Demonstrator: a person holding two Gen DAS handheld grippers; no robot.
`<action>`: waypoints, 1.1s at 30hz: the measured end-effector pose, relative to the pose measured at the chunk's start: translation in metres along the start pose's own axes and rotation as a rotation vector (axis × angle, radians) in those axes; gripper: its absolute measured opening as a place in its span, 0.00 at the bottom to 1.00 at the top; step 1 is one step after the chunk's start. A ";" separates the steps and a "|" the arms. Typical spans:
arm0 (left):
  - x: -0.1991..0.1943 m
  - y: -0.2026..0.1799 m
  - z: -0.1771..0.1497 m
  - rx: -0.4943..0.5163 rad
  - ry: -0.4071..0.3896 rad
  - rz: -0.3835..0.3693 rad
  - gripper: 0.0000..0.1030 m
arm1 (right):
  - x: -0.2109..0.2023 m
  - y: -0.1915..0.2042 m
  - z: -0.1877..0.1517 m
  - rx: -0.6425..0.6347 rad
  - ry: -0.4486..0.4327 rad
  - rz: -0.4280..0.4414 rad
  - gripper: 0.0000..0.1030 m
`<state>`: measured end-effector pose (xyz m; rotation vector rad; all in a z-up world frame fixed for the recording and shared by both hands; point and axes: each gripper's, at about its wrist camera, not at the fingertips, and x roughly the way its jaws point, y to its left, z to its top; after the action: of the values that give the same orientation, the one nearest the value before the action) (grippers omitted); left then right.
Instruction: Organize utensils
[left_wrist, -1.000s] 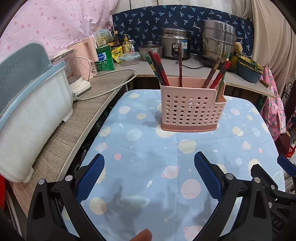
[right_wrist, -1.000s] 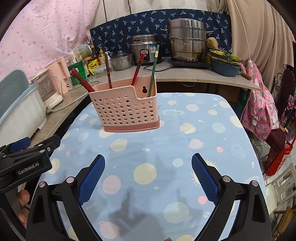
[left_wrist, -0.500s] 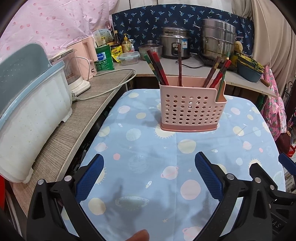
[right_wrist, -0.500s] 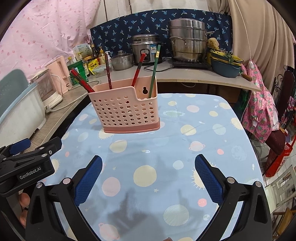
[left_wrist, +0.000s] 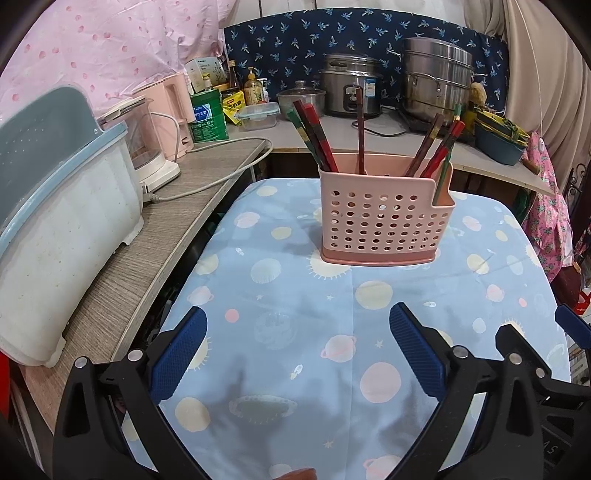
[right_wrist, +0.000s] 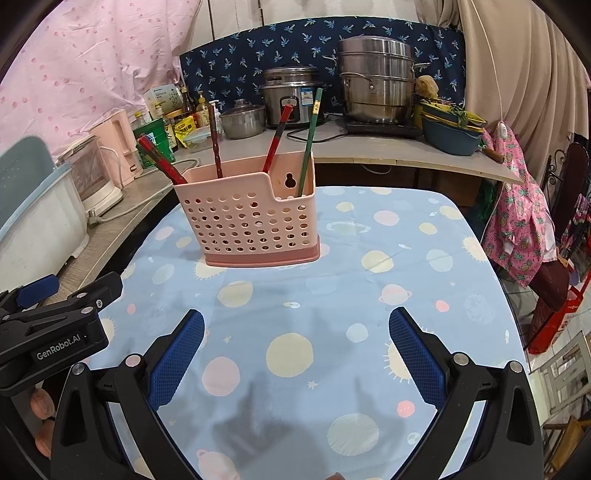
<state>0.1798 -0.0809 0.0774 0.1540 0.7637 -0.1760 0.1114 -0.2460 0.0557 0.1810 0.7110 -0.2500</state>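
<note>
A pink perforated utensil holder (left_wrist: 384, 214) (right_wrist: 251, 221) stands on the table's blue planet-print cloth (left_wrist: 295, 332) (right_wrist: 332, 295). Several chopsticks stick up out of it: red and green ones (left_wrist: 314, 136) lean left, a dark one (left_wrist: 360, 133) stands upright, and others (left_wrist: 439, 147) lean right. My left gripper (left_wrist: 297, 325) hangs open over the near part of the cloth, nothing between its blue pads. My right gripper (right_wrist: 295, 326) is also wide open and empty, short of the holder. The left gripper's body (right_wrist: 48, 332) shows at the right wrist view's left edge.
A grey-lidded white dish bin (left_wrist: 55, 229), a kettle base (left_wrist: 147, 147) and a cable (left_wrist: 221, 173) sit on the left counter. A rice cooker (left_wrist: 349, 90), steel steamer pot (left_wrist: 437, 81) and blue basin (left_wrist: 498, 144) line the back counter. A pink garment (right_wrist: 517, 229) hangs right.
The right gripper's jaws have spread a little wider. Neither hand has shifted; the holder and chopsticks stand as before.
</note>
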 end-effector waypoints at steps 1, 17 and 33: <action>0.001 0.000 0.001 0.000 0.002 -0.001 0.92 | 0.000 0.000 0.000 0.000 0.000 -0.001 0.94; 0.009 0.005 0.001 -0.018 0.022 -0.005 0.92 | 0.004 0.001 0.003 -0.002 0.006 -0.011 0.94; 0.007 0.000 0.008 0.003 0.002 -0.010 0.92 | 0.008 0.002 0.005 0.001 0.006 -0.014 0.94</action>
<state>0.1898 -0.0831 0.0780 0.1528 0.7664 -0.1862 0.1203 -0.2463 0.0542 0.1780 0.7184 -0.2634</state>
